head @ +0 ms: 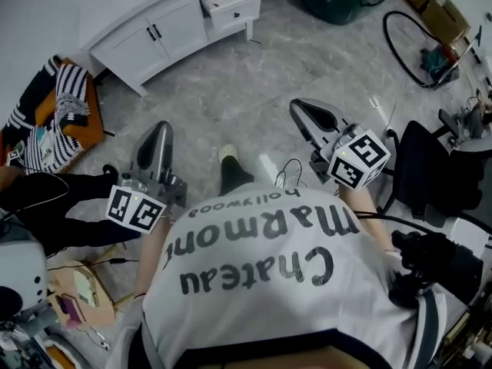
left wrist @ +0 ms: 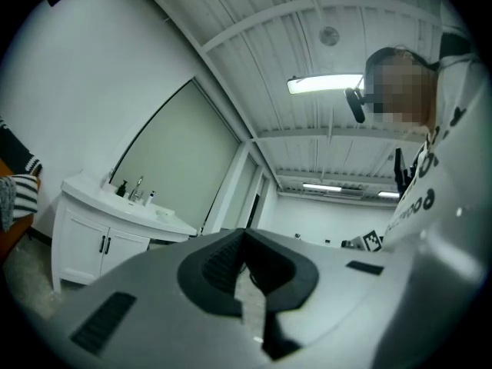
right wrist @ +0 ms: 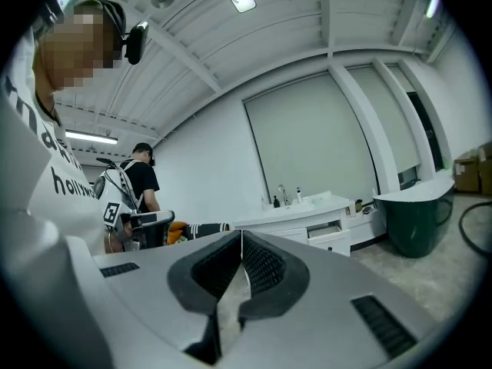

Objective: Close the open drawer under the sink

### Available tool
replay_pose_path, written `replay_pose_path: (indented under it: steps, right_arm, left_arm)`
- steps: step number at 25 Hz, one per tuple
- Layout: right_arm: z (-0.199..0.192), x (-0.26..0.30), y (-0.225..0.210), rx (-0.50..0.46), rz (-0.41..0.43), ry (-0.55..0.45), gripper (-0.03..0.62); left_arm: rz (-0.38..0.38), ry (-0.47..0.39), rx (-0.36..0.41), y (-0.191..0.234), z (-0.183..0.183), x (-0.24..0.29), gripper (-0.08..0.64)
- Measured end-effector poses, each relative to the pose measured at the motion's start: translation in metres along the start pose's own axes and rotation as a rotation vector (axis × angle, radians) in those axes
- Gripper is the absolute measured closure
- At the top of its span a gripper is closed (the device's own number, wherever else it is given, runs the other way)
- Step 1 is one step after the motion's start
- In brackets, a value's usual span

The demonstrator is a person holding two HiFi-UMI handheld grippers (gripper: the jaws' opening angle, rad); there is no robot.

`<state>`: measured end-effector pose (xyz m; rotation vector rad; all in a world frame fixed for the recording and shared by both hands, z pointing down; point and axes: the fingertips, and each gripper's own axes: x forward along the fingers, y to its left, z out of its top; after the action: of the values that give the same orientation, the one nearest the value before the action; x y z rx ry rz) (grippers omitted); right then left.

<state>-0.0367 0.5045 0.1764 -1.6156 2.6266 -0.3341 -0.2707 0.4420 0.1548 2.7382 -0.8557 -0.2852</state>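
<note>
Landmark: white curved vanity cabinet (head: 146, 41).

Task item: white open drawer (head: 231, 4), at the cabinet's right end in the head view. Pulled out from the cabinet front with the dark handle facing the room, so not yet closed.

Grey two-jaw left gripper (head: 160, 129): well apart from the cabinet, tips together, nothing held.

Grey two-jaw right gripper (head: 298, 108): also well apart from the cabinet, tips together, empty.

Probable reason for joined tips: no grasp needed, only a blunt push on the drawer front.

Held about level and aimed toward the cabinet, apparently for the approach.
</note>
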Motion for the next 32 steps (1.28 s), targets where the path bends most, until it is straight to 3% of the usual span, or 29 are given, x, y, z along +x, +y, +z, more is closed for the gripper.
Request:
replay_pose_path:
  steps: [5,11,15,22,32]
  right_arm:
    - [0.022,0.051,-0.032,0.003,-0.024,0.007,0.580]
    - [0.056,0.128,-0.067,0.001,-0.044,-0.014,0.580]
    - [0.071,0.171,-0.088,-0.001,-0.068,-0.028,0.580]
    - [0.079,0.227,-0.116,0.004,-0.103,-0.038,0.580]
    - [0.075,0.267,-0.137,0.019,-0.116,-0.011,0.580]
  left_arm:
    - [-0.037,0.019,-0.034,0.040,0.016,0.051,0.551]
    - [-0.080,0.055,0.025,0.098,0.045,0.107,0.551]
    - [-0.102,0.059,0.006,0.139,0.059,0.139,0.551]
    - [-0.139,0.102,0.043,0.191,0.061,0.181,0.551]
    - [-0.138,0.125,-0.020,0.231,0.059,0.207,0.551]
